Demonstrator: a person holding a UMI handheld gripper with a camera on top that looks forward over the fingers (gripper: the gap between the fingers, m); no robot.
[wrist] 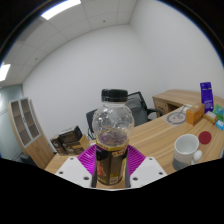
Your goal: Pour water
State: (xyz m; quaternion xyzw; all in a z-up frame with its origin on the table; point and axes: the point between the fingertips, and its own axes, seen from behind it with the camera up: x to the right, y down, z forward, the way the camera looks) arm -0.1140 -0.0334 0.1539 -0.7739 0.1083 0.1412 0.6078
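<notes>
Wooden bench (160, 135) tilts across the view, white ceramic mug (186, 150) resting on it. Gripper (112, 172) raised; fingers pinch an upright clear plastic bottle with black cap (113, 125).

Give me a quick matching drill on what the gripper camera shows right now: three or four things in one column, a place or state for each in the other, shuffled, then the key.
Things:
1. bottle
2. white mug
3. blue box
4. red disc

Places or states:
A. flat on the table, just beyond the mug
B. upright at the far side of the desk, beyond everything else listed
C. held between the fingers of the gripper, black cap on
D. standing on the table, to the right of the bottle

Pairs: 1-C, 2-D, 3-B, 4-A
</notes>
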